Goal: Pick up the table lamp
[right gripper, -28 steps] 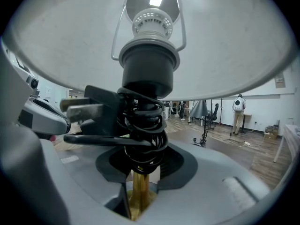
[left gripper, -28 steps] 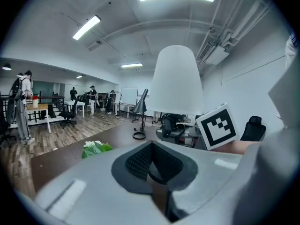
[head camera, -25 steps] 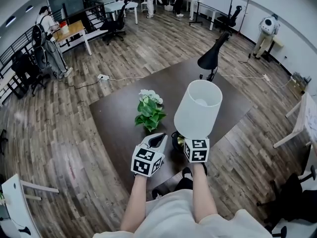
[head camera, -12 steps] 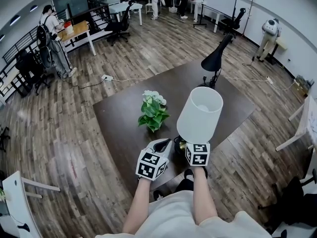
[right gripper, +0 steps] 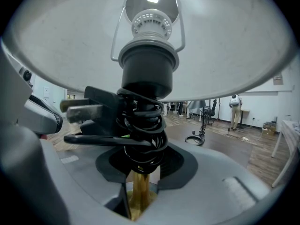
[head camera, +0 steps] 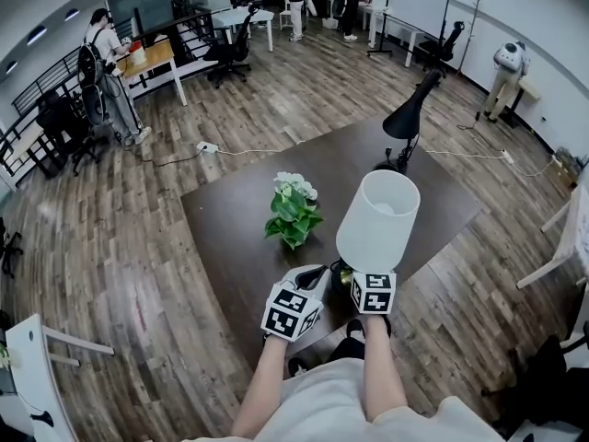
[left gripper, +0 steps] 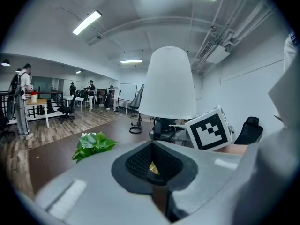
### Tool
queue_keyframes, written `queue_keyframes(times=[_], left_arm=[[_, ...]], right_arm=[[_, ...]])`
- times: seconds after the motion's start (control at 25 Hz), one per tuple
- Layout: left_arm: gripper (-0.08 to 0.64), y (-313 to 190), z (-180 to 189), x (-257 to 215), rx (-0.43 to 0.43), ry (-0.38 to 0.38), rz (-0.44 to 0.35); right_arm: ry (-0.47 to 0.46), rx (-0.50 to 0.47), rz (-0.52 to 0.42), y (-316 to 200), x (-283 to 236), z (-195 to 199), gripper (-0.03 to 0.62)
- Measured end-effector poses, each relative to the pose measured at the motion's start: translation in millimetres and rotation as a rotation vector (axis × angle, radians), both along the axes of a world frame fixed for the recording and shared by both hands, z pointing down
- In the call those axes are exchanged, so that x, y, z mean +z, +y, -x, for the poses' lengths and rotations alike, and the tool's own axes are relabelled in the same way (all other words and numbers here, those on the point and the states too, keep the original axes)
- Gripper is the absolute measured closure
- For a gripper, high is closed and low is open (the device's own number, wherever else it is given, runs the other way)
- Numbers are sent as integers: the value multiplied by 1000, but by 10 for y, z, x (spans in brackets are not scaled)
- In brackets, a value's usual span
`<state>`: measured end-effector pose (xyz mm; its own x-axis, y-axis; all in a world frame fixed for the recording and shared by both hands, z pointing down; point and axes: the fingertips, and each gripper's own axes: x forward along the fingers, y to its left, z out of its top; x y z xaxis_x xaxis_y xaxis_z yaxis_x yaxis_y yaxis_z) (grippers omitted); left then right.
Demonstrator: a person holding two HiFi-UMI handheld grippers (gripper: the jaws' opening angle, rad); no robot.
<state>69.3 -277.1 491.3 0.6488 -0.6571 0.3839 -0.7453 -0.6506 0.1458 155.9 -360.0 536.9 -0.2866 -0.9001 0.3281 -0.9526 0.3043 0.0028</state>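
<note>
While the dark bench [head camera: 221, 233] is filling the middle of the head view, the table lamp [head camera: 377, 219] is being held upright at its near edge, white shade uppermost. Farther back a black desk lamp [head camera: 409, 118] is leaning, and a potted plant [head camera: 293, 215] is sitting mid-bench. The right tool [right gripper: 140, 196] is clamping the lamp's brass stem [right gripper: 139, 179] below the coiled black cord [right gripper: 143, 135]. Just beside it, the left tool [left gripper: 152, 170] is being held with jaws closed together.
</note>
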Motion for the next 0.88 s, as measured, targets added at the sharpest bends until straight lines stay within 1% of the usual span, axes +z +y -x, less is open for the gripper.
queue_keyframes(times=[0.56,0.88], left_arm=[[560,18,51,3,-7,-9,0],[560,25,138,9,-28,-9,-1]], right_arm=[[-18,-15,1,26,13,15,451],[6,-27,-11,8,-7,47,451]])
